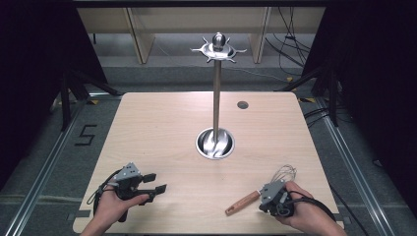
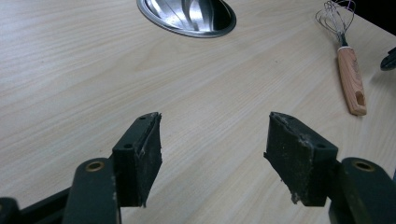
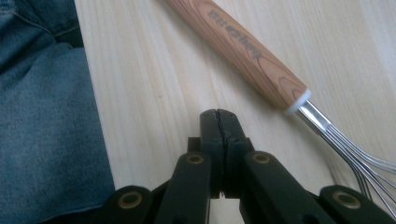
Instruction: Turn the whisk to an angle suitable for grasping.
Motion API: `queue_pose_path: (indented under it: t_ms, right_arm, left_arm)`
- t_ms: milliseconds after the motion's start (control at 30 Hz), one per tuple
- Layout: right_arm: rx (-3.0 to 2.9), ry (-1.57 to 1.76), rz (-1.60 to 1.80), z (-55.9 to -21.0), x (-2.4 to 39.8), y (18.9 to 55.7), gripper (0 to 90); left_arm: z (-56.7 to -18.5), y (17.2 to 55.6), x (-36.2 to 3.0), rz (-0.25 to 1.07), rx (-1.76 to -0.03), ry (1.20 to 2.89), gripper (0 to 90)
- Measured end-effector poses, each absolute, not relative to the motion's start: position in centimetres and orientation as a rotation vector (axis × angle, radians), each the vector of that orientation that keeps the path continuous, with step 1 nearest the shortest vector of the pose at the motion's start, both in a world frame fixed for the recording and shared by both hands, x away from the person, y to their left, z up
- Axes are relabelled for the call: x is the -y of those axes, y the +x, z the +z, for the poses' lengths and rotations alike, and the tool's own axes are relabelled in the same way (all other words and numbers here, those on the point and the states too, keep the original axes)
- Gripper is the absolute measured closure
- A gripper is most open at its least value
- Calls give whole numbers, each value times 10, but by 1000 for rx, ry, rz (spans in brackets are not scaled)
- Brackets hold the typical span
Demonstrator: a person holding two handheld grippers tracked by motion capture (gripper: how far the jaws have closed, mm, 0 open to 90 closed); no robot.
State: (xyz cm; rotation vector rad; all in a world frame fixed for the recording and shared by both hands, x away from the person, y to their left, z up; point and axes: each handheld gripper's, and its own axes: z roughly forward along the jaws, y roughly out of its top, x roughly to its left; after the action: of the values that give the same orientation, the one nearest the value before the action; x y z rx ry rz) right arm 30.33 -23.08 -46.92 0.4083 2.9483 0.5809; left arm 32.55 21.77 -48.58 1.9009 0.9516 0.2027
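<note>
Whisk (image 1: 255, 192) flat on the wooden table (image 1: 162, 128), near the front right corner, wooden handle toward the front edge and wire loops toward the far side. Right gripper (image 1: 273, 196) just beside it, on the handle's right, low over the tabletop, held in the right hand (image 1: 300, 209); in the right gripper view, jaws pressed fully together with nothing between them, and the whisk's handle (image 3: 243, 46) slanting past just ahead of the tips, apart from them, white collar and wires off to the right. Left gripper (image 1: 153, 183) well apart from the whisk, at the front left of the table in the left hand (image 1: 115, 206); jaws spread wide and empty, bare wood between the pads (image 2: 140, 158), whisk (image 2: 348, 70) far off at the right. Round steel bowl-shaped base (image 1: 215, 143) at the table's middle, holding the foot of an upright steel pole (image 1: 216, 93) topped by a ring of hooks (image 1: 218, 49), all bare. Blue denim (image 3: 42, 116) at the table's edge in the right gripper view.
</note>
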Motion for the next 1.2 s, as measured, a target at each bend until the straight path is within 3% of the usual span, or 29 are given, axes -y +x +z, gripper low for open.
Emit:
queue_pose_path:
  t_ms: [1200]
  right_arm:
    - [-2966,645,404,-472,147,357,900]
  left_arm:
    - [-479,322,-216,198,-877,1910,347]
